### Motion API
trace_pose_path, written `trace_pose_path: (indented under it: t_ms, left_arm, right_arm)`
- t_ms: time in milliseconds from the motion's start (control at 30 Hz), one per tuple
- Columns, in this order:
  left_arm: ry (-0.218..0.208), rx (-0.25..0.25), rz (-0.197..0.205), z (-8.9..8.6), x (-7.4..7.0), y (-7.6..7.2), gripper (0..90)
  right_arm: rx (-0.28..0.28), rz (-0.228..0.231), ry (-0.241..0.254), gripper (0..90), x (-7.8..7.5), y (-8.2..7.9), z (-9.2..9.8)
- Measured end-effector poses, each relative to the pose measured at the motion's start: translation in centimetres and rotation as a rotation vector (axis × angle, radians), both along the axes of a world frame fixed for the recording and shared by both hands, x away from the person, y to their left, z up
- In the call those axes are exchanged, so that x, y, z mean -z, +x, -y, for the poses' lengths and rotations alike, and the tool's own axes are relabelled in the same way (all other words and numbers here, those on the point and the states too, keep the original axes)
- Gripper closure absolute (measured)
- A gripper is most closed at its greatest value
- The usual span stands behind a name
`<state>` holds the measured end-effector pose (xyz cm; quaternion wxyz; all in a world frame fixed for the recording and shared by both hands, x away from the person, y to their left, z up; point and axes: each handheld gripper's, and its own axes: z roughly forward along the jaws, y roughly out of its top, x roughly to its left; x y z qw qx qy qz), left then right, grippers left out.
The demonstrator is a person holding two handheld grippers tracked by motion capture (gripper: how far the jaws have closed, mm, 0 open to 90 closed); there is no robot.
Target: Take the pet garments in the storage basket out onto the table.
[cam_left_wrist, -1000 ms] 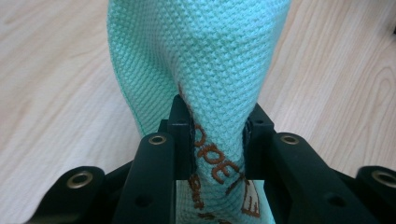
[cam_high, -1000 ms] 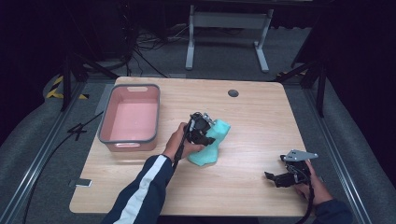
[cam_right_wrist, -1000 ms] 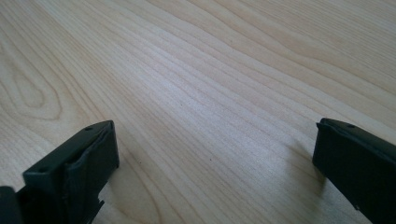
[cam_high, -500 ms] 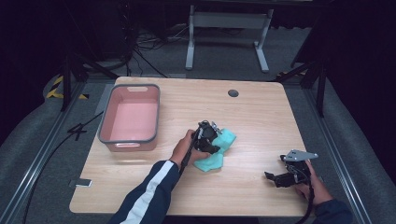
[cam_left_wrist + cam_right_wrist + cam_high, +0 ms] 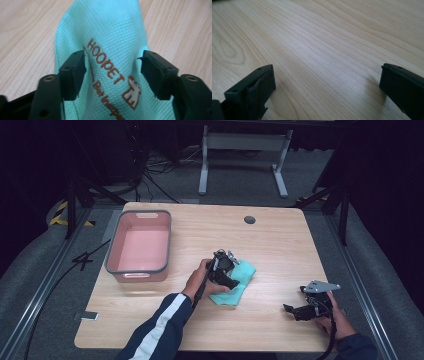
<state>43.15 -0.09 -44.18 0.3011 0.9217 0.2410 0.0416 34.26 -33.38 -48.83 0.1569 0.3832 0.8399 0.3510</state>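
A mint-green mesh cloth (image 5: 244,274) with brown "HOOPET" lettering lies crumpled on the wooden table (image 5: 280,245), right of centre. My left gripper (image 5: 229,279) sits on the cloth's left part, held by a hand in a dark sleeve with a white stripe. In the left gripper view the cloth (image 5: 105,32) runs up between the jaws of the left gripper (image 5: 113,67). These jaws have just been opening and now stand apart without pinching the fabric. My right gripper (image 5: 291,310) rests near the table's front right corner. Its jaws (image 5: 327,82) are open over bare wood.
A pink bin with a grey rim (image 5: 114,251) stands at the table's left, nothing inside it. A dark round grommet (image 5: 249,219) sits near the far edge. Beyond the table are cables and a metal stand's legs (image 5: 240,165) on the dark floor.
The left hand has shifted a little toward the near right with the cloth, which now lies lower and flatter. The right gripper has stayed where it was.
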Motion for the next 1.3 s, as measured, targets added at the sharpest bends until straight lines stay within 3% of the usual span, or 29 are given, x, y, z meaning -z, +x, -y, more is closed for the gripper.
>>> trace_pose_path:
  t_ms: [333, 600, 767, 967, 1100, 1300]
  left_arm:
    - [-0.008, 0.022, 0.031, -0.3, -1.2, -0.5, 31.9]
    - [-0.005, 0.069, 0.038, -1.0, -2.1, -0.8, 27.5]
    - [0.019, 0.073, 0.061, -1.5, -2.5, -1.1, 22.4]
    - [0.03, 0.09, 0.093, -2.0, -3.3, -1.7, 24.2]
    - [0.066, 0.1, 0.117, -2.3, -3.7, -2.3, 24.4]
    - [0.081, 0.107, 0.128, -2.8, -3.9, -2.7, 25.9]
  right_arm:
    - [0.0, 0.0, 0.0, 0.6, 0.0, 0.0, 0.0]
    - [0.0, 0.0, 0.0, 0.6, 0.0, 0.0, 0.0]
    - [0.0, 0.0, 0.0, 0.6, 0.0, 0.0, 0.0]
    - [0.0, 0.0, 0.0, 0.6, 0.0, 0.0, 0.0]
    - [0.0, 0.0, 0.0, 0.6, 0.0, 0.0, 0.0]
    - [0.0, 0.0, 0.0, 0.6, 0.0, 0.0, 0.0]
